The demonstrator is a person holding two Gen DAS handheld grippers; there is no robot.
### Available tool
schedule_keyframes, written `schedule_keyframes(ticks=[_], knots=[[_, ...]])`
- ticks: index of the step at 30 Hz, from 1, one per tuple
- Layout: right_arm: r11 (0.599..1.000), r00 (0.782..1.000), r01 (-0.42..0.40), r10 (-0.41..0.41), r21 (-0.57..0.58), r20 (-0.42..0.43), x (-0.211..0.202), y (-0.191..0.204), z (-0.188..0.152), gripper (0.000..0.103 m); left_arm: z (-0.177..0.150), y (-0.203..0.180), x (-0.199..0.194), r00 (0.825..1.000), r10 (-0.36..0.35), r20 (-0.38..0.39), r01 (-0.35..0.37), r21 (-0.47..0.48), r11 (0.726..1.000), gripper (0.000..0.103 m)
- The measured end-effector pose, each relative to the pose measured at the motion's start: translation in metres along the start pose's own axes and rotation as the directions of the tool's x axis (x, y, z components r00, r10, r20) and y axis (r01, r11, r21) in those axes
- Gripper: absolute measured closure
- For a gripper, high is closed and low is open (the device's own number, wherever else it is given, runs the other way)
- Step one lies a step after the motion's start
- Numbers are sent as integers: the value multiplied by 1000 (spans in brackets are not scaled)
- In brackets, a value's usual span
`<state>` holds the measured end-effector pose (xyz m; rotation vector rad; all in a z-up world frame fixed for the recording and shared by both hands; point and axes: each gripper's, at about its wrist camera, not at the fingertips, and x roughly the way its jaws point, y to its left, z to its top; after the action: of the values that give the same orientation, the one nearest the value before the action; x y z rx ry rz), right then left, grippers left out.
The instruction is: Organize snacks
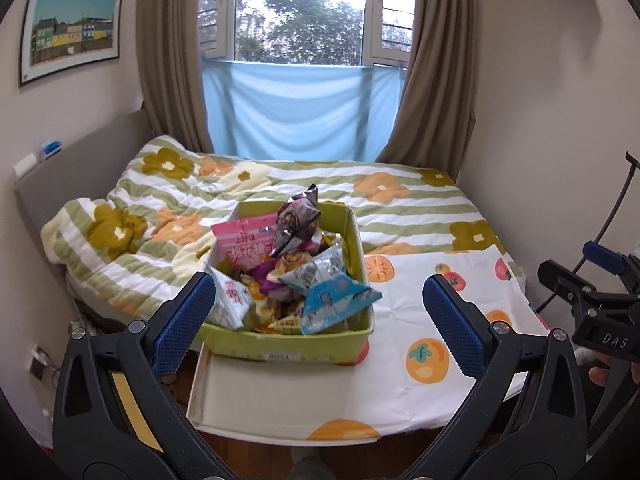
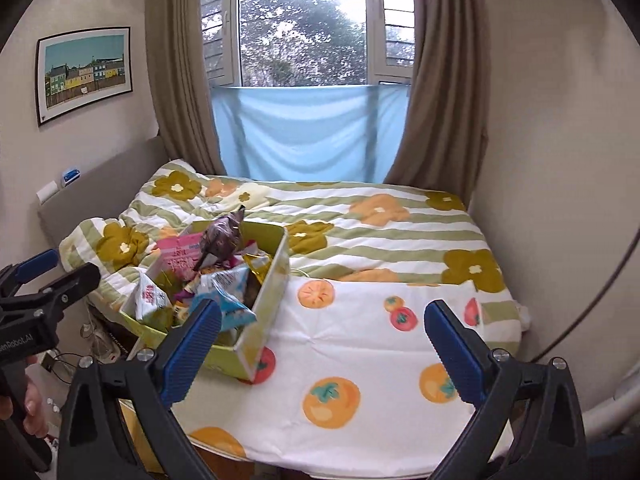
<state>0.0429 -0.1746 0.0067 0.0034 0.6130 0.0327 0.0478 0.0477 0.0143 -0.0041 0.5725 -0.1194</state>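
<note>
Both the left gripper and right gripper hover wide open and empty; the heaped snack box, sitting at the bed's edge, could tip if nudged.

- Box: yellow-green outside, pale inside.
- Snacks: pink bag with red print, purple-grey foil bag, blue-and-white packets.
- Duvet: white with green stripes and olive, orange and cream flowers.
- Sheet: white with orange and red persimmons, green-leafed.
- Curtains: brown.
- Cloth under the window: light blue.
- Headboard: grey.
- Picture: black frame, turquoise sky, yellow and green houses.
- Both claws: black with blue pads.
</note>
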Motion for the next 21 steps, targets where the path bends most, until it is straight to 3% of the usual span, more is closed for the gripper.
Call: schedule_keyframes(ticks=[7, 21], knots=[[1000, 1000, 26, -26, 17, 12, -19, -6, -16, 2, -17, -14, -15, 1000, 15, 6, -15, 27, 1000, 0], [997, 998, 61, -62, 53, 18, -27, -14, -23, 2, -14, -17, -19, 1000, 18, 17, -19, 32, 999, 0]])
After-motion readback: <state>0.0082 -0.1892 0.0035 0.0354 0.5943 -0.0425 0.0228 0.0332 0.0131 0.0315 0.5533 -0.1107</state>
